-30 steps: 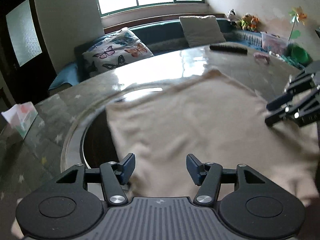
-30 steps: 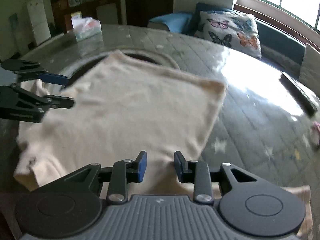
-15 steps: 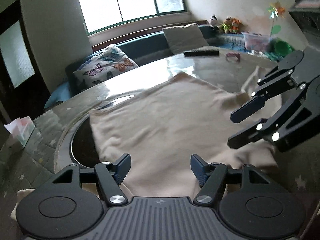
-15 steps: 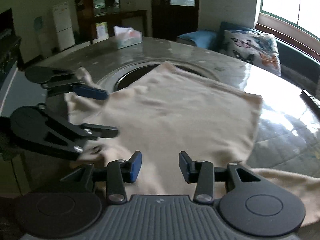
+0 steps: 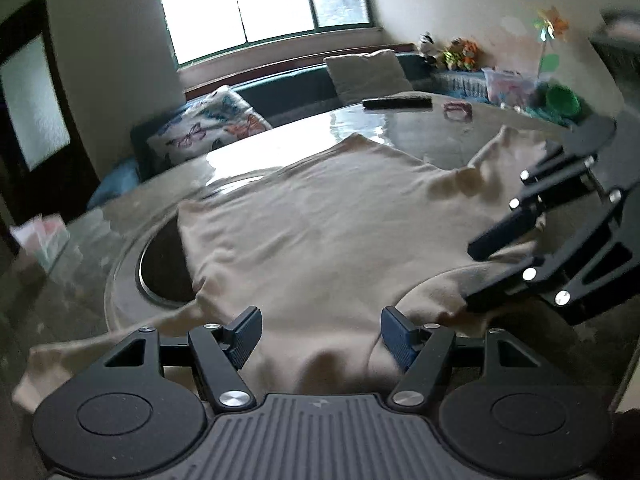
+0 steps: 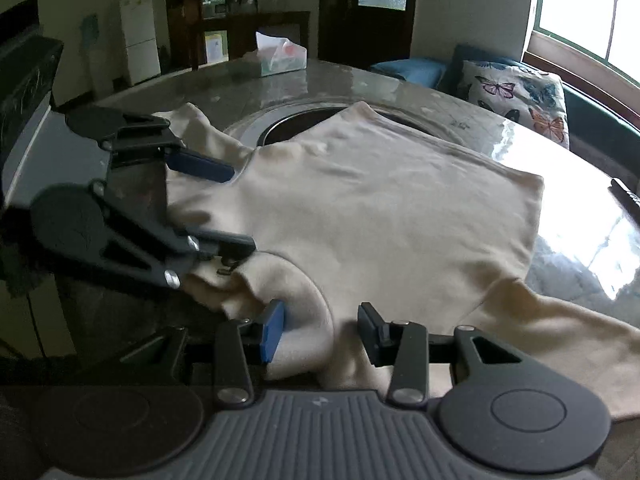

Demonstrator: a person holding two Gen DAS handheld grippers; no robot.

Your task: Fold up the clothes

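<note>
- On the round table [image 6: 580,240], a cream sweater [image 6: 380,208] lies spread flat, its body partly covering the dark circular opening [image 5: 160,268] at the table's middle.
- At the left of the right wrist view, a tissue box [image 6: 280,56] stands on the far table edge, well apart from the sweater.
- The left gripper [image 5: 320,334] hovers over the sweater's near edge beside the collar, fingers spread wide, holding nothing.
- The right gripper [image 6: 320,330] sits just right of it at the collar, fingers likewise parted, cloth lying between them but not pinched.
- A sleeve [image 6: 560,320] trails off to the right.
- Farther right, a dark remote [image 5: 398,102] rests near the table's far edge.
</note>
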